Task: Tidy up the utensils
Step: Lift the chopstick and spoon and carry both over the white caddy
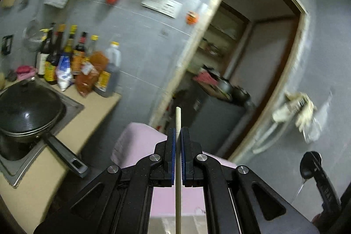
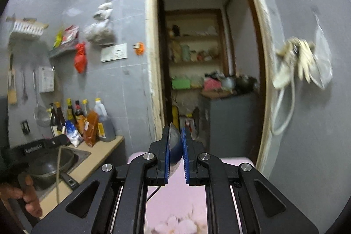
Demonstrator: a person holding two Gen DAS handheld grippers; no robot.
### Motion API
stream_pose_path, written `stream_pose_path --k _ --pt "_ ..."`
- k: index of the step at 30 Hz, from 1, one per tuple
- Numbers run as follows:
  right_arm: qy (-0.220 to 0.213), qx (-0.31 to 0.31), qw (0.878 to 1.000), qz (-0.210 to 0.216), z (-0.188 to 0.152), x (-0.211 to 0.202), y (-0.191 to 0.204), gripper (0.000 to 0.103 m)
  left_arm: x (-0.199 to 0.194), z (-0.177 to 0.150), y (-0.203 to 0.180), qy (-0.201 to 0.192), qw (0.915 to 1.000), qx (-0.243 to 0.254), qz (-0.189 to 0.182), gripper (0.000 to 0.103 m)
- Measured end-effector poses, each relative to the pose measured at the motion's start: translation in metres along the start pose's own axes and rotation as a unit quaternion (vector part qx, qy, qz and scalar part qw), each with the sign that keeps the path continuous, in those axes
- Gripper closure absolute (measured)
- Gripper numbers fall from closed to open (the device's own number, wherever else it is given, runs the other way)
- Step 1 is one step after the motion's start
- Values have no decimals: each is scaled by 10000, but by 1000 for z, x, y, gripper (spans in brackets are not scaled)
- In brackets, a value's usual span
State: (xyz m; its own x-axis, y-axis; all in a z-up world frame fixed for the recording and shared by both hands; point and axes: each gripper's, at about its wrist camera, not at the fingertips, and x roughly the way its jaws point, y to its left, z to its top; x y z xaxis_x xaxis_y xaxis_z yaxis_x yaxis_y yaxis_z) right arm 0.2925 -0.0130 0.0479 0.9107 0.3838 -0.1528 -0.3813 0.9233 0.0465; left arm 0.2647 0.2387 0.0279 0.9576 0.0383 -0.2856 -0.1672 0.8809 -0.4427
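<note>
My left gripper (image 1: 178,132) is shut on a pale wooden chopstick (image 1: 178,122) that runs upright between the blue pads, its tip above the jaws. My right gripper (image 2: 175,131) is shut on a metal spoon (image 2: 174,146), the bowl held between the pads. In the left wrist view the right gripper (image 1: 316,159) shows at the far right with the spoon (image 1: 307,168) in it. In the right wrist view the left gripper (image 2: 43,145) shows at the left with the chopstick (image 2: 58,170) hanging down. Both are raised above a pink cloth-covered surface (image 2: 175,201).
A black lidded pan (image 1: 28,111) sits on the hob at left. Sauce bottles (image 1: 72,58) stand on the beige counter (image 1: 65,135). An open doorway (image 2: 208,69) to a pantry is ahead. Gloves (image 2: 302,60) hang on the right wall.
</note>
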Motion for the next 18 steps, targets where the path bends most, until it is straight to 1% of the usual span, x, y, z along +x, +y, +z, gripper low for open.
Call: stream_pose_path --k 3,5,8,14,18 --pt "-64 -371 9993 31 -8 15 22 95 4 5 20 -142 9996 -209 109 101" --pt "-47 -678 9977 28 -16 27 34 95 7 4 28 -242 9993 -208 195 101" --pt "54 -971 9953 12 -30 40 45 95 12 2 36 -357 9987 -216 306 101" --pt "272 -1243 9919 -49 -52 53 53 95 22 -8 40 -575 9964 -31 620 101" --pt "352 -1346 9903 -47 -63 54 56 95 19 -19 37 -730 9940 179 793 101"
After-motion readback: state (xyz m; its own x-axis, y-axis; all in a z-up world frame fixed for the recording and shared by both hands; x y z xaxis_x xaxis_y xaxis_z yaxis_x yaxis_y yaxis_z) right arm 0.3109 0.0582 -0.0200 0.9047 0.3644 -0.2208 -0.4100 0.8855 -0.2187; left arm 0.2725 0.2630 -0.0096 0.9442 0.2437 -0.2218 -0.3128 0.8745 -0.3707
